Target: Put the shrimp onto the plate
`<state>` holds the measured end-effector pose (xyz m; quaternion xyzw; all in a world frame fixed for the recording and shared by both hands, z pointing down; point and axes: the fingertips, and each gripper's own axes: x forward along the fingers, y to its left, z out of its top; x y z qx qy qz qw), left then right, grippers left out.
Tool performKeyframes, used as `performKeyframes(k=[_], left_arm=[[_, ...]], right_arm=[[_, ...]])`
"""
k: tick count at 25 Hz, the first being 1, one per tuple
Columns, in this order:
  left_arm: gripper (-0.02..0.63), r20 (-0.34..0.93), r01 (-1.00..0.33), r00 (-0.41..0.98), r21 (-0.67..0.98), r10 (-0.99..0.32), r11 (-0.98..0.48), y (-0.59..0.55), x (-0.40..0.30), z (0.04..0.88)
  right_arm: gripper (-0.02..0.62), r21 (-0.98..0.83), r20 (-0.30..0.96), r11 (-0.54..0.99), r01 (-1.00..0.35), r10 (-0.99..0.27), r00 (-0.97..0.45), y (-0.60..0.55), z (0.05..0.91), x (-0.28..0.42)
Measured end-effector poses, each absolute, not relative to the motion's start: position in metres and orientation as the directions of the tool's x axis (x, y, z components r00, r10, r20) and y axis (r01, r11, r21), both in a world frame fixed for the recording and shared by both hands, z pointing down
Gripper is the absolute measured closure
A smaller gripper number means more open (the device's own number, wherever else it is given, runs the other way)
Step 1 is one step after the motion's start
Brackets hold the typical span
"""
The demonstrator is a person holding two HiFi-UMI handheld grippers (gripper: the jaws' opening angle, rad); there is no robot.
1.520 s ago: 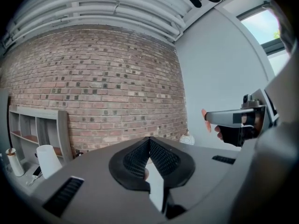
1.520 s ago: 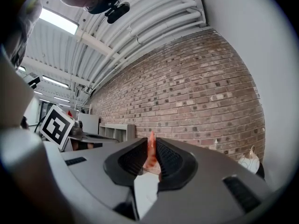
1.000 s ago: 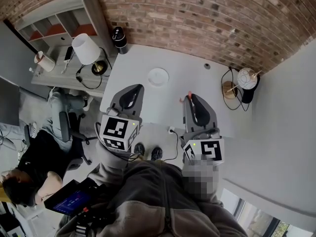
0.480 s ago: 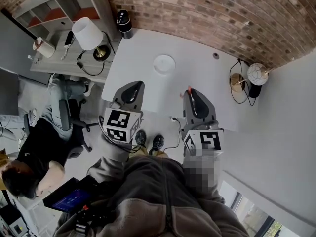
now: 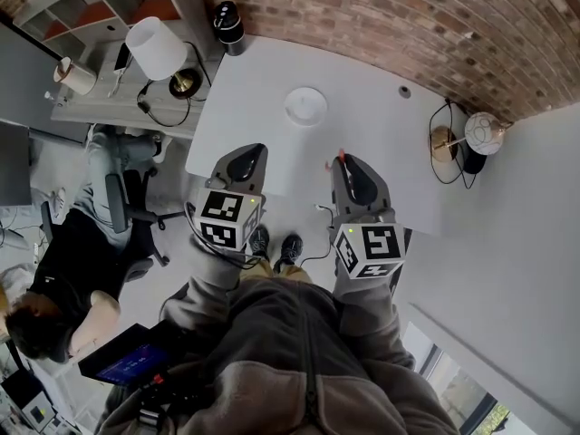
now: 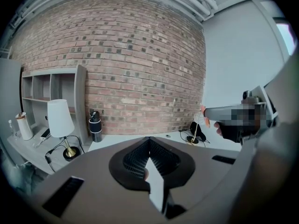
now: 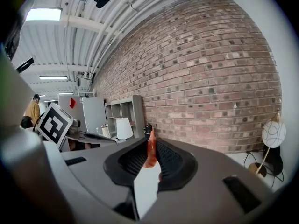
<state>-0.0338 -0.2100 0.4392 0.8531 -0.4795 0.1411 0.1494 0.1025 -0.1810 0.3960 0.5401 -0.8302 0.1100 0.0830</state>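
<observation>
A white plate (image 5: 306, 107) lies on the white table (image 5: 381, 152), towards its far side. My right gripper (image 5: 343, 159) hovers over the table's near edge, shut on an orange-red shrimp (image 7: 150, 149) that stands upright between its pads; the shrimp's tip (image 5: 341, 155) pokes out ahead of the jaws. The plate is ahead and to the left of it, well apart. My left gripper (image 5: 251, 151) hangs beside it over the near left edge, jaws shut with nothing in them (image 6: 149, 139). In the left gripper view the right gripper (image 6: 233, 115) and the shrimp (image 6: 203, 110) show at the right.
A black bottle (image 5: 227, 25) stands at the table's far left corner, and a small dark disc (image 5: 404, 91) lies at the far right. A white lamp (image 5: 154, 48) is on a side desk to the left, a globe lamp (image 5: 485, 132) to the right. A seated person (image 5: 54, 306) is at the lower left.
Both grippers have edged forward towards the table, and the head view has shifted so the plate sits higher in the picture. The shrimp stays in the right gripper.
</observation>
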Motion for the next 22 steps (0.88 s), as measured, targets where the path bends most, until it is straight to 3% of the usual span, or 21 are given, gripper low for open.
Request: performKeyframes(k=[22], left_arm=[[0.601, 0.555, -0.873, 0.474, 0.194, -0.684, -0.447, -0.224, -0.045, 0.533]], right_arm=[[0.538, -0.160, 0.422, 0.375, -0.913, -0.810, -0.406, -0.216, 0.490, 0.094]])
